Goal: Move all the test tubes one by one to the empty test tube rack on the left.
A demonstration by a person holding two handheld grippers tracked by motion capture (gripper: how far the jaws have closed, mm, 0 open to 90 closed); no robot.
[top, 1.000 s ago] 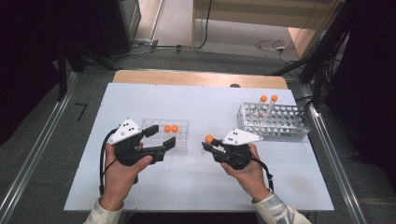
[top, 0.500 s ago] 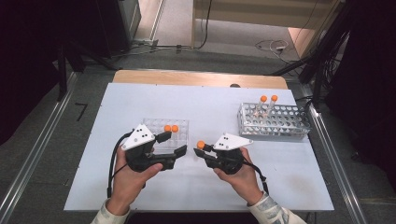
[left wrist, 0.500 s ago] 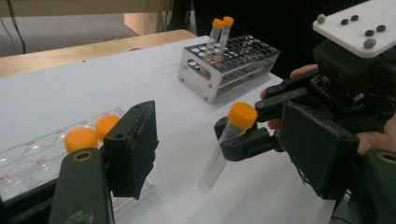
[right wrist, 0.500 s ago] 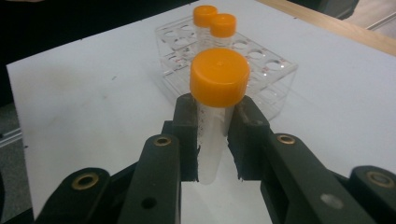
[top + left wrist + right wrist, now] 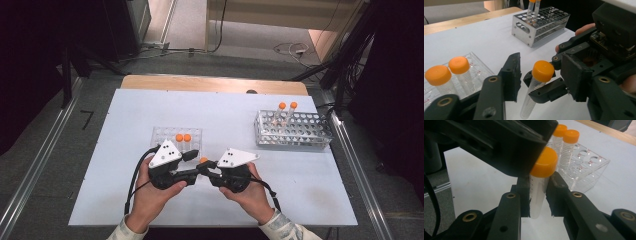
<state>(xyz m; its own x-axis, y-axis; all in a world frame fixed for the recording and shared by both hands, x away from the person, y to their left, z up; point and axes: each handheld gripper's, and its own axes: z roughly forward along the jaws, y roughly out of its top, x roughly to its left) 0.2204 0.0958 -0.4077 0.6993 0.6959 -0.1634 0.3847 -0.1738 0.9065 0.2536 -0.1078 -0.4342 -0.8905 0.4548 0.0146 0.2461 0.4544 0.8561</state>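
Looking down from the high view: both hands low at the near edge of the white table [image 5: 125,120], left gripper [image 5: 196,165] and right gripper [image 5: 207,171] tip to tip, an orange cap between them marking the tube [image 5: 203,160]. Just behind, a clear plastic rack [image 5: 162,136] with two orange-capped tubes [image 5: 182,138]; far right, well apart, a metal rack [image 5: 295,132] with two more capped tubes [image 5: 286,111]. Jaw spacing too small to read from this height.

Left gripper view: own jaws apart, having just been closing, with the held tube [image 5: 535,87] standing upright between them yet untouched by either pad. Right gripper [image 5: 541,83] seen side-on farther off, clamped on the tube body just under the cap. Graduation marks on the tube wall visible. Clear rack [image 5: 477,72] at lower left, metal rack [image 5: 541,23] at top.

Right gripper view: right gripper [image 5: 537,195] with both pads pressed against the tube [image 5: 537,192], cap just above the jaw tips. Dark body of the left gripper [image 5: 499,142] overhead, partly covering the cap. Clear rack [image 5: 591,167] just behind, its two tubes [image 5: 566,147] upright.
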